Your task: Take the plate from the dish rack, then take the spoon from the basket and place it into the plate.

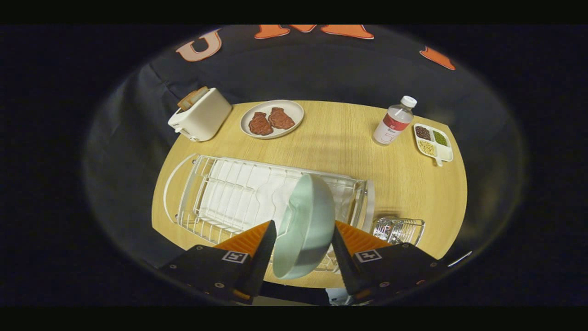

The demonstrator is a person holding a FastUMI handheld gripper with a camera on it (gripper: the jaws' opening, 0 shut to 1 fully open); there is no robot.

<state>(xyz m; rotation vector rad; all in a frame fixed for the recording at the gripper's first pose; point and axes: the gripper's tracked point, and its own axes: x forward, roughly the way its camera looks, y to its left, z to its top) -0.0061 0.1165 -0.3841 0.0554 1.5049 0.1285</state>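
Observation:
A pale green plate [307, 225] stands on edge, tilted, over the near right end of the white wire dish rack [229, 193]. My gripper [304, 226] is shut on it, with one finger pressing each side of the plate. The plate's lower rim hangs past the rack's near edge, between the fingers. Just right of the rack and beyond the right finger sits a small wire basket [398, 230]. Whatever lies inside the basket is too small and glinting to make out.
On the round wooden table [349, 151], far beyond the rack, are a white toaster [200, 117] with bread in it, a plate of meat pieces [272, 119], a water bottle [394, 122] and a small divided dish of beans [433, 142].

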